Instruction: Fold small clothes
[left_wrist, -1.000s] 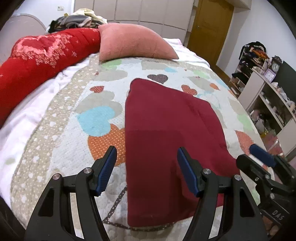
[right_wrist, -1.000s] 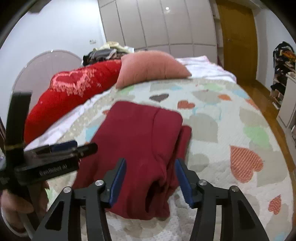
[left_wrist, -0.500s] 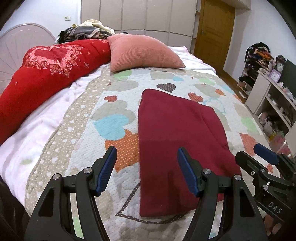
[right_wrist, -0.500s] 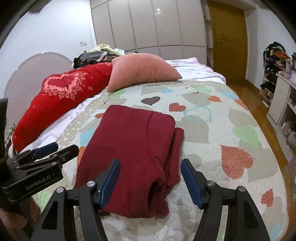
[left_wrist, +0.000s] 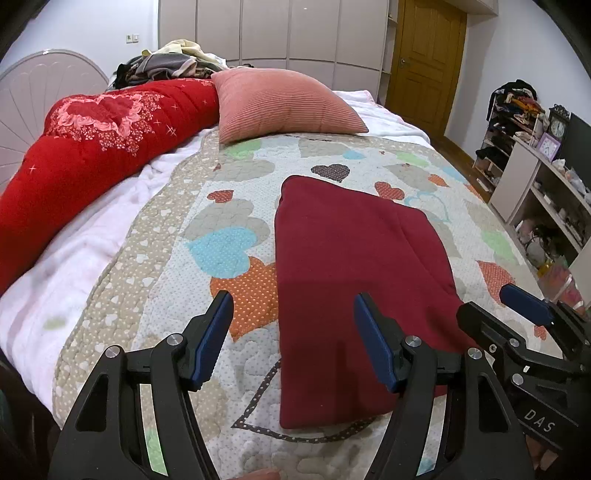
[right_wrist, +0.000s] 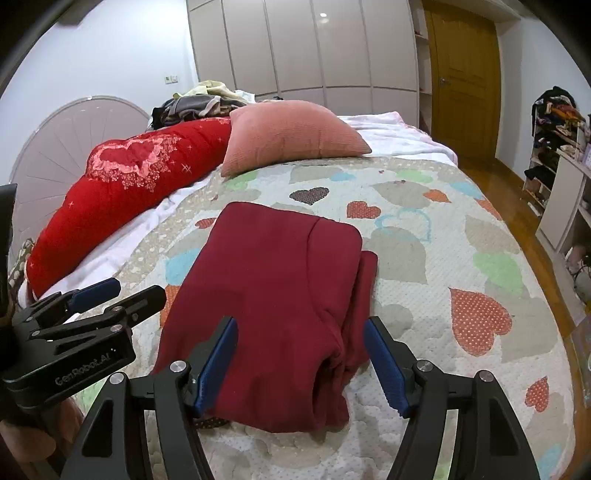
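Both tongs, left (left_wrist: 291, 338) and right (right_wrist: 301, 360), are spread and empty as I'm pulling them back and up from the folded maroon garment (right_wrist: 273, 295) lying flat on the heart-patterned quilt (right_wrist: 461, 280), so this fold looks finished.

My count, placed from the heart-patterned quilt (right_wrist: 424, 258): one folded maroon garment (right_wrist: 280, 295) lying on it; one pink corduroy cushion (right_wrist: 291, 133) at its far edge; one red embroidered bolster (right_wrist: 122, 192) along its left side; one heap of loose clothes (right_wrist: 199, 105) beyond that. Two grippers over its near edge: left gripper (left_wrist: 291, 336), right gripper (right_wrist: 301, 360), both spread wide, holding nothing.
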